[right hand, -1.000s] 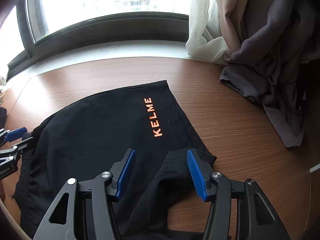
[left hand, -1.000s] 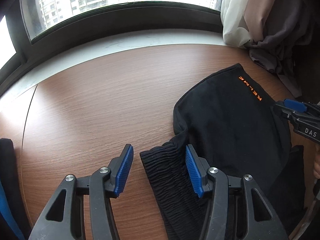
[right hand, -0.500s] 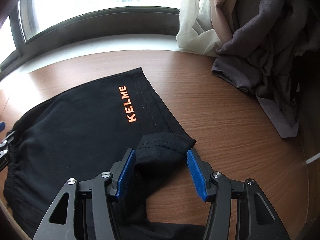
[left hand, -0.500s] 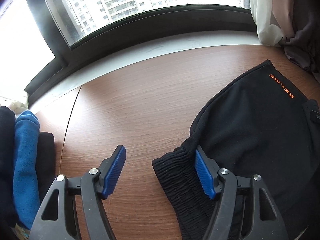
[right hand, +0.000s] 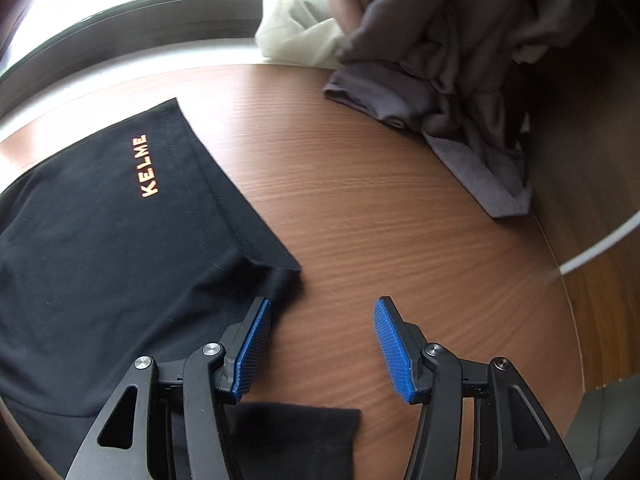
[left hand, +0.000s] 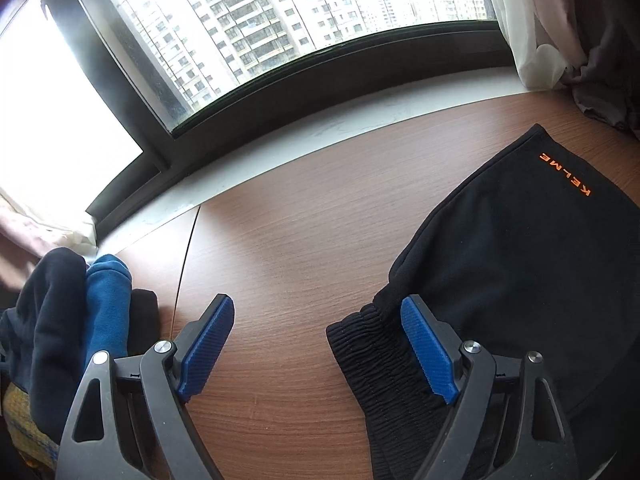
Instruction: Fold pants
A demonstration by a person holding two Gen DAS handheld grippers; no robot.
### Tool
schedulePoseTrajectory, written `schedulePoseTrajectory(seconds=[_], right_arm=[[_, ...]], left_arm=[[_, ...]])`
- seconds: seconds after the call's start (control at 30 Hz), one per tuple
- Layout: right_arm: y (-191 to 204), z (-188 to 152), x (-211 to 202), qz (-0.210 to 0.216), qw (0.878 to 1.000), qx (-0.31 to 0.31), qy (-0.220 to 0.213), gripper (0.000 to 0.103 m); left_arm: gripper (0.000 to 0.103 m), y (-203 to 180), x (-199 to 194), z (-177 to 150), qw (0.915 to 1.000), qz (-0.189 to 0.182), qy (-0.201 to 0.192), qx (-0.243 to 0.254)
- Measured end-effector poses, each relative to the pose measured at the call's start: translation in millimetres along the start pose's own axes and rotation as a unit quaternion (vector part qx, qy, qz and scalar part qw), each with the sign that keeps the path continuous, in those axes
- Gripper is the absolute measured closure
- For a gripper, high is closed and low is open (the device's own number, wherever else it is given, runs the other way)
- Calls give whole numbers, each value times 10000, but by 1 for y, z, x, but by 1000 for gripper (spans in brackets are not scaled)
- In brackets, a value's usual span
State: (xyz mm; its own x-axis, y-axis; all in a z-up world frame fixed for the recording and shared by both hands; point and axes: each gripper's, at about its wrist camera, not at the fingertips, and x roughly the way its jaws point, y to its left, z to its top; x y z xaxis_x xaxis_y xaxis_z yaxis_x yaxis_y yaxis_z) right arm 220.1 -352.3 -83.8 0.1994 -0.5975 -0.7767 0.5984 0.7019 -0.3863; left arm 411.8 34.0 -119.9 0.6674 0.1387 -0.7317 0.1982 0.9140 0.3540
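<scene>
**Both grippers spread wide, nothing held, pants flat on table**

Left gripper (left hand: 316,340): jaws wide apart, nothing between the pads but bare table (left hand: 288,240). Its right pad (left hand: 428,352) lies over the pants' ribbed waistband (left hand: 372,352); cannot tell if it touches. Waistband corner pokes into the gap, not gripped.

Right gripper (right hand: 320,344): jaws wide too, only wood between them. Left pad (right hand: 252,348) sits at the hem edge of the pants (right hand: 100,248), near the folded corner. A separate flap of black cloth (right hand: 296,428) lies under the gripper body, close to the camera.

Pants: black, spread on the brown wood table, orange KELME logo (right hand: 146,166) facing up near the far hem. In the left view the pants (left hand: 540,260) fill the right side, logo (left hand: 564,174) toward the far edge.

Left of the left gripper: stack of folded clothes (left hand: 80,312), dark and blue.

Farther out, right view: grey cloth heap (right hand: 452,80) on the table's far right, pale curtain (right hand: 296,32) behind it. Beyond the table: white sill (left hand: 340,128), dark window frame, tower blocks (left hand: 260,20) outside.
</scene>
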Motion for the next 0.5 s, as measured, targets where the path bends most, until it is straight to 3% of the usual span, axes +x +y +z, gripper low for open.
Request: schedulePoseTrajectory(seconds=[0.13, 0.23, 0.4, 0.5], right_arm=[[-11, -4, -19, 237, 9993, 194, -202, 49], [-5, -4, -29, 729, 9960, 133, -503, 49], [7, 10, -20, 1395, 9893, 59, -426, 49], [11, 19, -8, 1406, 9895, 94, -331, 49]], left_arm=[[13, 5, -10, -2, 9999, 144, -75, -40], [14, 7, -21, -3, 9997, 112, -169, -116], [14, 3, -26, -6, 9970, -678, -263, -247], [14, -10, -21, -11, 9953, -929, -180, -206]])
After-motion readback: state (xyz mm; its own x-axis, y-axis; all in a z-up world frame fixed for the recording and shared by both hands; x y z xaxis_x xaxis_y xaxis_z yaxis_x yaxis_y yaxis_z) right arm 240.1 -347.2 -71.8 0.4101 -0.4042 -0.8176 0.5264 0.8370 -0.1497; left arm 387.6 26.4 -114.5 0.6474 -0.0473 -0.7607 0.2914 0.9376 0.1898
